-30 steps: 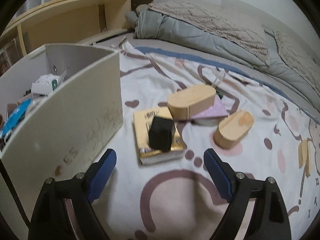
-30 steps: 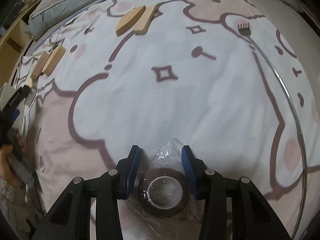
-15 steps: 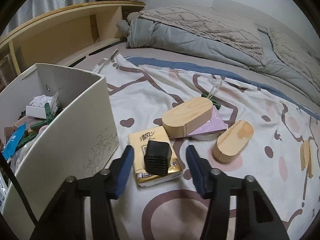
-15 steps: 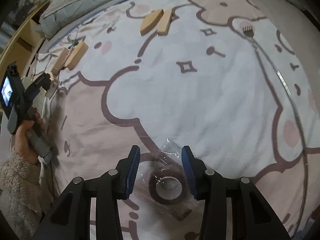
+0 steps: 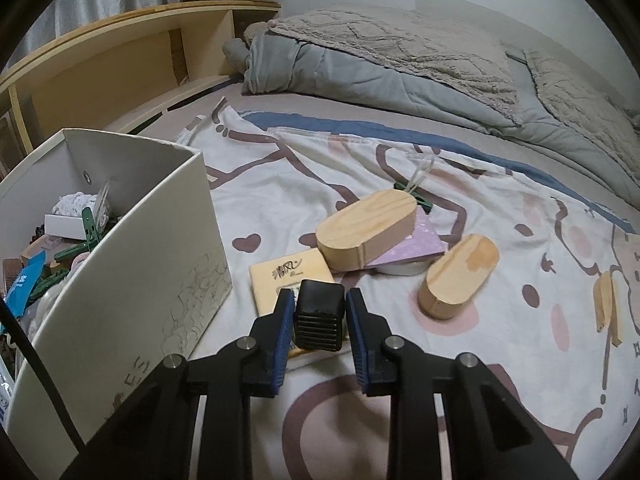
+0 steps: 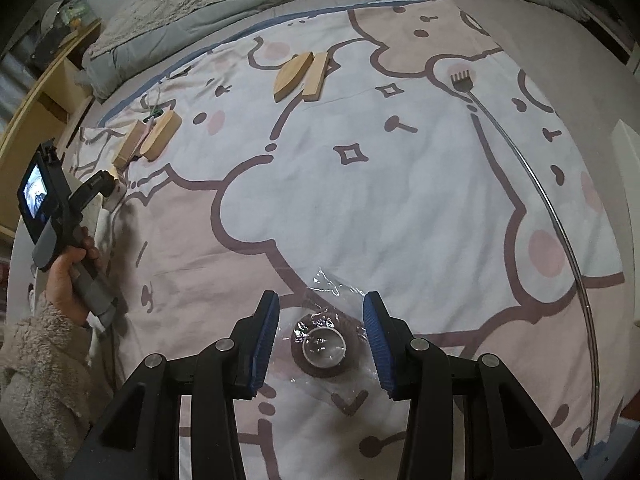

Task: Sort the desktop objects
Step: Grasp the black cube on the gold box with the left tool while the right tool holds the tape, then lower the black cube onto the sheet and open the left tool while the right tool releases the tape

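Observation:
My left gripper is shut on a black ribbed cube that rests on a yellow tissue pack. A white storage box full of small items stands just to the left. My right gripper is open above a brown tape roll in clear plastic wrap that lies on the bedsheet between the fingers. The left gripper with the hand holding it also shows in the right wrist view.
Two oval wooden boxes, a purple pad and a green clip lie beyond the cube. Wooden pieces and a long metal back scratcher lie on the sheet. A folded grey quilt is at the back.
My left gripper has moved in and closed on the black cube. My right gripper has lifted and drawn back from the tape roll, jaws wider apart.

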Motion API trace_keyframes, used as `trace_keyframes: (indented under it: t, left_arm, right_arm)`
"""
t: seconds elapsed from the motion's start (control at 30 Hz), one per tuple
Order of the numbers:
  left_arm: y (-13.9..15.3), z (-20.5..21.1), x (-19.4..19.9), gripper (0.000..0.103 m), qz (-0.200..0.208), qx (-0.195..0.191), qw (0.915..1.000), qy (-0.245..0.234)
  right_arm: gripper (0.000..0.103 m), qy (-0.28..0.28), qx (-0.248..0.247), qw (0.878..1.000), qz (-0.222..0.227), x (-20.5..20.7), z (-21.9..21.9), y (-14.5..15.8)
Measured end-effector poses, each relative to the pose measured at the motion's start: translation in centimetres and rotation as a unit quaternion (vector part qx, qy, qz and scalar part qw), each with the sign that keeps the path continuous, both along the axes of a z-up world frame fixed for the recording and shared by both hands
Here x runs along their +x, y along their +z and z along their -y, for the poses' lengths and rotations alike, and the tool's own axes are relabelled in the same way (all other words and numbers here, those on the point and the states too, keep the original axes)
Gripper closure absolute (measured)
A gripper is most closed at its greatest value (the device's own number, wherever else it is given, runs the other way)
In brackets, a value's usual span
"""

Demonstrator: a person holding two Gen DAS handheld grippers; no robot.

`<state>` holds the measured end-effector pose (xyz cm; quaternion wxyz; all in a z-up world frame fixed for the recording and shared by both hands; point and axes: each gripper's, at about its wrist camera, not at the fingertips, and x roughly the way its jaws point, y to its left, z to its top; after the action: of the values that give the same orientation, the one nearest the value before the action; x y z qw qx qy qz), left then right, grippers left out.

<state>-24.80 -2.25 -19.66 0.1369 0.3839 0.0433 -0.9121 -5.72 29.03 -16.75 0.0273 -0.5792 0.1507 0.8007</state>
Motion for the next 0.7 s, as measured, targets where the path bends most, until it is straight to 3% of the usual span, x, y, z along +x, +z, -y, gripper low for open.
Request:
trace_keyframes:
  t: [0.23, 0.37, 0.43, 0.6, 0.7]
  left_arm:
    - [0.8, -1.7, 1.5, 0.076, 0.002, -0.006, 0.9994, -0.035]
    - [1.3, -2.9, 2.7, 0.076, 0.006, 0.002, 0.9983, -0.058]
    - [1.5, -3.6, 3.5, 0.076, 0.008, 0.010, 0.9973, -0.073]
    - [1.1, -4.8, 5.5, 0.076, 0.022, 0.024, 0.9939, -0.106]
    - [0.5, -5.0, 6.8, 0.076, 0.036, 0.027, 0.9924, -0.115]
  right_arm:
    - [0.059, -0.008, 0.002, 1.000, -0.012, 0.1, -0.4, 0.4]
    - [0.038, -0.009, 0.005, 1.000, -0.013, 0.2, -0.5, 0.3]
    - [0.038, -0.007, 0.006, 1.000, -0.014, 0.3, -0.5, 0.3]
    - [0.038, -0.013, -0.085, 0.996, 0.016, 0.8, -0.8, -0.4]
    - [0.038, 0.004, -0.098, 0.995, 0.022, 1.2, 0.2, -0.4]
